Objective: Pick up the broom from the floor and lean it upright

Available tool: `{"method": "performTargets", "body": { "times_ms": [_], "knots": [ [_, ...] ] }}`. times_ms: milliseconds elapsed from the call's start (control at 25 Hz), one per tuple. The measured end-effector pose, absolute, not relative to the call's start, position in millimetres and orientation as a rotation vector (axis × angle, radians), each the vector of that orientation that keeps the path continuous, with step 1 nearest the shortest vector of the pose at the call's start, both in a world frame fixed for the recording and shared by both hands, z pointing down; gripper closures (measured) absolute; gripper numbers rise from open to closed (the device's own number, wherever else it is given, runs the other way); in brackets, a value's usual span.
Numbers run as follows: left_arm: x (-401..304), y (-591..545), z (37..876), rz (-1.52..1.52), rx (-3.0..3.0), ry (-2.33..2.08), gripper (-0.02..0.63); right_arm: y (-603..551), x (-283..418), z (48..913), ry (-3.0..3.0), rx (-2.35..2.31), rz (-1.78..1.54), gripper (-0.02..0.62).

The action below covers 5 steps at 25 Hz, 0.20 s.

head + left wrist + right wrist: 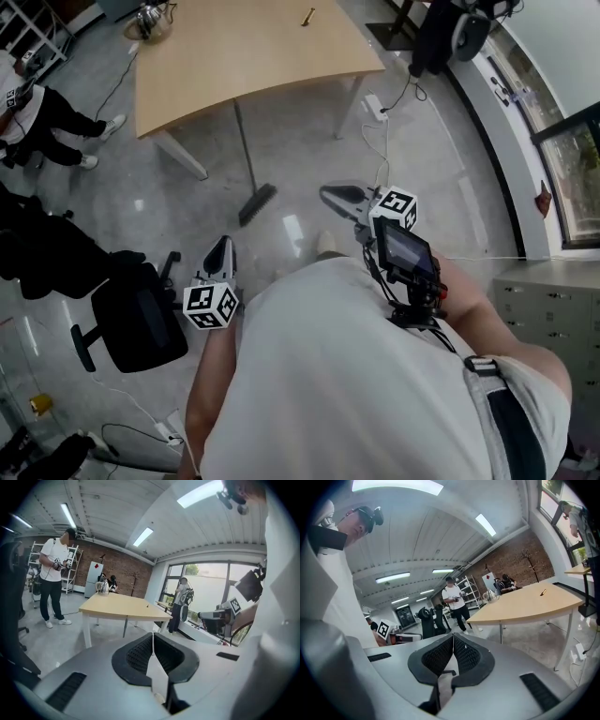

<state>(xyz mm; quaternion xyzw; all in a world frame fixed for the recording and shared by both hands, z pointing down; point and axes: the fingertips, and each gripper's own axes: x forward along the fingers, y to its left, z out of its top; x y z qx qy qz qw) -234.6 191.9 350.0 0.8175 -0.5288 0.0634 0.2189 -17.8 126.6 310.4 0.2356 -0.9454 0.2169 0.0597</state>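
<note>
Pointing forward: left gripper (pixel 223 244), right gripper (pixel 328 194).

Off-white short-sleeved shirt (pixel 328 375), grey shoulder strap (pixel 486 398) — the wearer seen from above

The shirt is plain, and the strap has a dark band and a black buckle where it crosses the shoulder. The left hand-held gripper (pixel 222 251) and the right hand-held gripper (pixel 337 197) have smooth grey shells and black ribbed pads (pixel 140 654). Each carries a white cube (pixel 210 306) printed with black square markers. The right one also bears a small black screen unit (pixel 405 251) with black cables (pixel 420 317) bunched beneath it.
</note>
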Motion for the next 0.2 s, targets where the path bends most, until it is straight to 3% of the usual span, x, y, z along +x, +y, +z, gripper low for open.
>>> {"method": "performTargets", "body": {
  "times_ms": [200],
  "knots": [
    [-224.5, 199.5, 357.9, 0.19, 2.275, -1.413, 0.589, 134.7, -16.7, 314.5, -2.843, 0.762, 0.667, 0.578]
  ]
}}
